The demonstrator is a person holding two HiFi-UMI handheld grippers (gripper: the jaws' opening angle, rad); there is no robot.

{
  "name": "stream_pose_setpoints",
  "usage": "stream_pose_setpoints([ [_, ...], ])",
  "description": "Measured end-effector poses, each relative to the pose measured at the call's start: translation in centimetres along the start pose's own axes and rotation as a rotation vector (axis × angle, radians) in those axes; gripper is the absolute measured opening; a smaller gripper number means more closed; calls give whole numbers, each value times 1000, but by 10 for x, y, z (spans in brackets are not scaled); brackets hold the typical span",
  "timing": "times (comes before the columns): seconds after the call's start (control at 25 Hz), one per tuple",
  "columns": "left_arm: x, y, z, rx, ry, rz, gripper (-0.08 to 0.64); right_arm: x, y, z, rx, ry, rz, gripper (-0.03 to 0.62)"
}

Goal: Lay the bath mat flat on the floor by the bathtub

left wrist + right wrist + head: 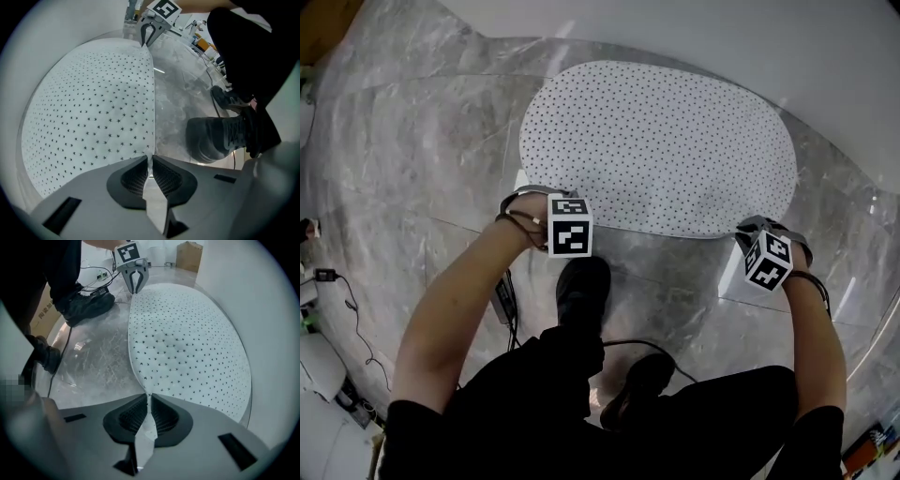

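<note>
The white oval bath mat, dotted with small dark stars, is spread on the grey marble floor beside the white bathtub. My left gripper is at the mat's near left edge. In the left gripper view its jaws are shut on the thin edge of the mat. My right gripper is at the near right edge. In the right gripper view its jaws pinch the rim of the mat. Each gripper shows at the far end of the other's view, the right gripper and the left gripper.
The person's two black shoes stand on the floor just behind the mat. Cables and small devices lie at the left. A cardboard box stands far off. The tub wall runs along the mat's far side.
</note>
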State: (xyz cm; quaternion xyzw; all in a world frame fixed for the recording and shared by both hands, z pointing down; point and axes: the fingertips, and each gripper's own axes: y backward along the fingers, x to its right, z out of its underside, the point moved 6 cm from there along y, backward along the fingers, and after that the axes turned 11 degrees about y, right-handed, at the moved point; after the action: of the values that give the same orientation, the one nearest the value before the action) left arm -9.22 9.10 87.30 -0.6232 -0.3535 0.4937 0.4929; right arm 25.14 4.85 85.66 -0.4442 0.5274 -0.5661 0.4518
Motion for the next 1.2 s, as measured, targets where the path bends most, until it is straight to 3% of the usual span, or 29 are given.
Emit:
stream_pose_setpoints([
  [0.2,-1,6,6,19,-4,3,37,1,8,-4,-5,5,-55,41],
  [0.44,-7,18,11,22,-30,-44,37,-4,13,-12,-59,86,-84,43],
  [0.68,-7,9,11,-4,-59,-57,35,-5,18,-13,-25,37,-124,41],
  [0.92,-13,9,12,3,-94,-89,32,-43,7,-1,-33,16,-312,12],
  [1.0,-19,12,12,8,-67,-75,33,-50,-3,14,-68,16,-256,12],
  [1.08,-18,12,10,4,-34,-10,37,-47,-6,27,-69,-32,-190,14],
  [1.16,-11,14,9,15,-16,78,66,-37,0,32,-16,-117,-136,14],
  [1.2,-10,17,7,35,-6,112,35,-31,4,32,19,-156,-103,14],
])
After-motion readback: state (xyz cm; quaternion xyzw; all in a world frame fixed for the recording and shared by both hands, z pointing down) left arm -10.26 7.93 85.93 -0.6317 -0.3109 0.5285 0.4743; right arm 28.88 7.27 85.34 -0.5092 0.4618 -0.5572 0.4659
